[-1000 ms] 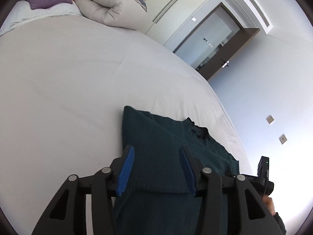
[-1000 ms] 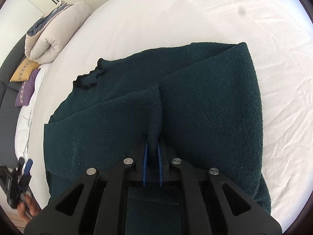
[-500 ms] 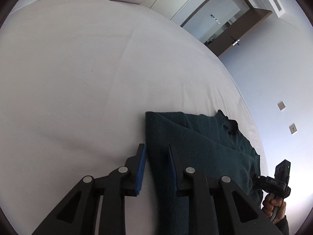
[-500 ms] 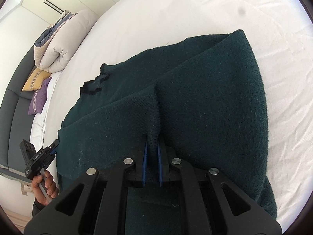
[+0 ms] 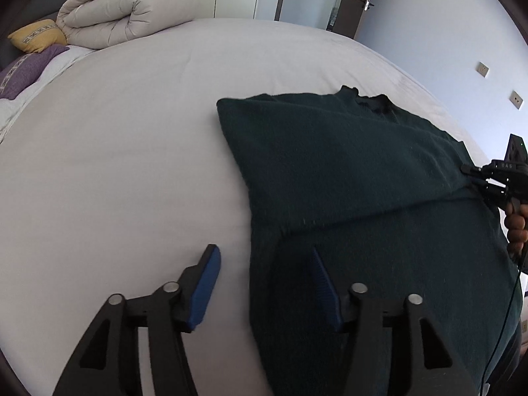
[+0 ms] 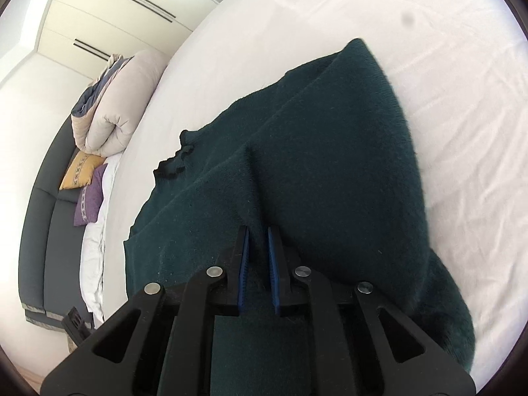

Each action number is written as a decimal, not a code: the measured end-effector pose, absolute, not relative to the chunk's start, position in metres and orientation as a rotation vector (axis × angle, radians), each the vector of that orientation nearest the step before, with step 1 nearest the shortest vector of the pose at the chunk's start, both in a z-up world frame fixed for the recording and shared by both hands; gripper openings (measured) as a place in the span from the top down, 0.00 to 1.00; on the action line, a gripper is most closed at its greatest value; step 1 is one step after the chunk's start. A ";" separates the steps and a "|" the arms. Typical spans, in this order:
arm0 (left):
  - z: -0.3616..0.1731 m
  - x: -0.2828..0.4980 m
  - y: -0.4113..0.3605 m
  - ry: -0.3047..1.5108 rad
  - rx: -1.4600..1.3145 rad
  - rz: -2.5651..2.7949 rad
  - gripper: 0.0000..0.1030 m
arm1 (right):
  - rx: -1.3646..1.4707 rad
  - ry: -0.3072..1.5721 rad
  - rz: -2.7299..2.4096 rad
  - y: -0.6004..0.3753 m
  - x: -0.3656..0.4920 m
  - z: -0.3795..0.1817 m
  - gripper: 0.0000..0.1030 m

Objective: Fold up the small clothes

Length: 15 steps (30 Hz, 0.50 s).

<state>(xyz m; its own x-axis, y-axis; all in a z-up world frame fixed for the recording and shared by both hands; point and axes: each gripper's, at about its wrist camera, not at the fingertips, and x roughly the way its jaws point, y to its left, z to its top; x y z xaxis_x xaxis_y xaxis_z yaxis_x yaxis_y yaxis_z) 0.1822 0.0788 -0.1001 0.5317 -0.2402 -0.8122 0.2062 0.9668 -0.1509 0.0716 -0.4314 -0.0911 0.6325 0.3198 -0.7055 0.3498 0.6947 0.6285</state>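
My right gripper (image 6: 257,247) is pinched nearly closed on a raised ridge of the dark green sweater (image 6: 330,171), while my left gripper (image 5: 264,280) gapes wide, holding nothing, straddling the sweater's edge. The sweater lies partly folded on the white bed (image 5: 115,165), toward its near edge.

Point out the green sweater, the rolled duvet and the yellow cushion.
green sweater (image 5: 346,151): left wrist view, on its folded upper layer.
rolled duvet (image 5: 125,16): left wrist view, on the roll's rounded front.
yellow cushion (image 6: 79,170): right wrist view, on its patterned face.
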 end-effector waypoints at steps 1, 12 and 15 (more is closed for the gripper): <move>-0.099 0.169 0.083 0.972 -0.043 -0.252 0.27 | 0.822 0.908 -0.039 -0.432 0.065 -0.085 0.77; -0.098 0.042 0.136 1.031 -0.328 -0.288 0.20 | 0.735 0.870 -0.066 -0.435 -0.077 -0.029 0.43; -0.099 0.025 0.131 1.063 -0.348 -0.318 0.19 | 0.713 0.911 -0.042 -0.432 -0.123 -0.039 0.43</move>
<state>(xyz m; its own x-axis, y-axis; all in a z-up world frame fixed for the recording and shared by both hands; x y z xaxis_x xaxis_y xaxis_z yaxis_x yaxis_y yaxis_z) 0.0245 0.1309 -0.0990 0.4504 -0.4164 -0.7897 0.0861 0.9007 -0.4258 -0.1228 -0.4315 -0.0393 0.6285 0.2568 -0.7342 0.3233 0.7723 0.5469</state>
